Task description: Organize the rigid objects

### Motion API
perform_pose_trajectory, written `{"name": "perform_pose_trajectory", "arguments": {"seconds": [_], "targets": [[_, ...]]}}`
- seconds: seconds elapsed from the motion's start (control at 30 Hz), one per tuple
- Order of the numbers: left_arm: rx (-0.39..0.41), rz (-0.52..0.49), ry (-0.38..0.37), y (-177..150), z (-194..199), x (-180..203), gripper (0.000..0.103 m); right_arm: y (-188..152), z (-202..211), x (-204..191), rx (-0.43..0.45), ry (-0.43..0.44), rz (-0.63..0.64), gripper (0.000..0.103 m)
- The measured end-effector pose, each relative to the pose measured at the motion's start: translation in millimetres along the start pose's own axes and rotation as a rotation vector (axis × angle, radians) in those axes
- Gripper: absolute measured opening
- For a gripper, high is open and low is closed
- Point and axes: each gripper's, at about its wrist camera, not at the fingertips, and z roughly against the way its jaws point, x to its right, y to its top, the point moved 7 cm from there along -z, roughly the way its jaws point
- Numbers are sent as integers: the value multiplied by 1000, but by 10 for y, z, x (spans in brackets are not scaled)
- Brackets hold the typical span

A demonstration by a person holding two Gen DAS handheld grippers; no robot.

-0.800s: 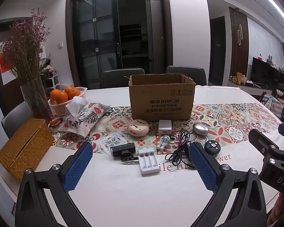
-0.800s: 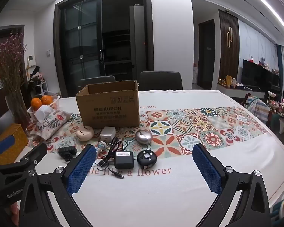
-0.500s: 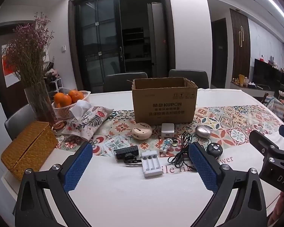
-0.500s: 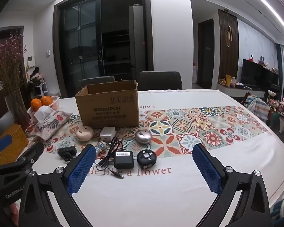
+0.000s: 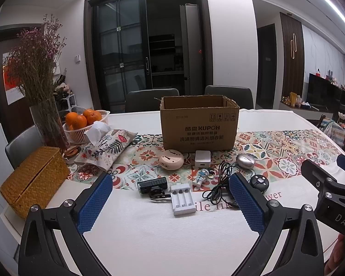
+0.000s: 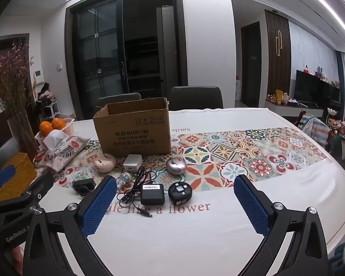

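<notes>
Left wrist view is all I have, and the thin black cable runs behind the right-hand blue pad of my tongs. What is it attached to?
Observer: A black square power adapter with a white barcode label, lying flat on the white tablecloth.
Operator: Anything crowding it?
Observer: A round black cable reel lies just to its right, with what looks like a narrow gap between them.
Operator: Are the right tongs holding anything?
Observer: No. The right tongs are wide open and empty, on the near side of the adapter.
</notes>
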Motion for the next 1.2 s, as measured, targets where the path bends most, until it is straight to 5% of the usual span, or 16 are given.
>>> {"name": "perform_pose_trajectory", "arguments": {"seconds": [1.2], "targets": [[1,3,-4,-17,-7,6,103,-42,-7,15,1,19,-8,103]]}}
